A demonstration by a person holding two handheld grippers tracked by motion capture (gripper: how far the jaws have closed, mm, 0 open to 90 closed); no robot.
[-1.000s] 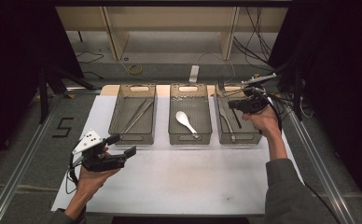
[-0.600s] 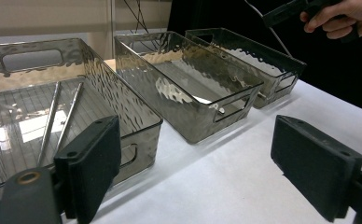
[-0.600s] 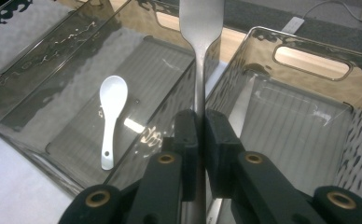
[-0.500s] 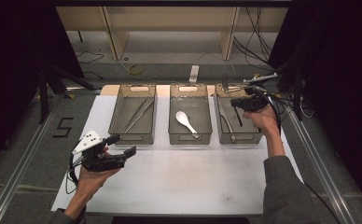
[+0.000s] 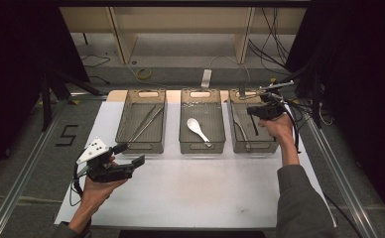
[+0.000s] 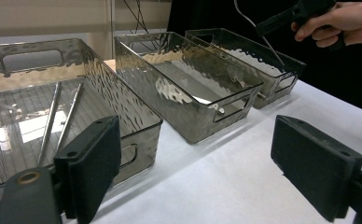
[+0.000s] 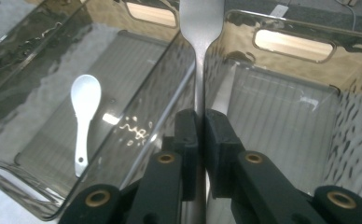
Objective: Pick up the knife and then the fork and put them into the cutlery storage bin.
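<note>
White desk (image 5: pixel 200 193), three bins: your right gripper (image 7: pixel 201 122) fingers clamp a metal utensil (image 7: pixel 198 28) above the right bin (image 5: pixel 265 146), not released; left gripper (image 6: pixel 216 163) fingers wide, idle.

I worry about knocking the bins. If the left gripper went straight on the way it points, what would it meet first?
Probably the middle bin: the left gripper has its jaws open over bare white table, and that bin's near corner lies ahead between them. Depth is hard to judge.
</note>
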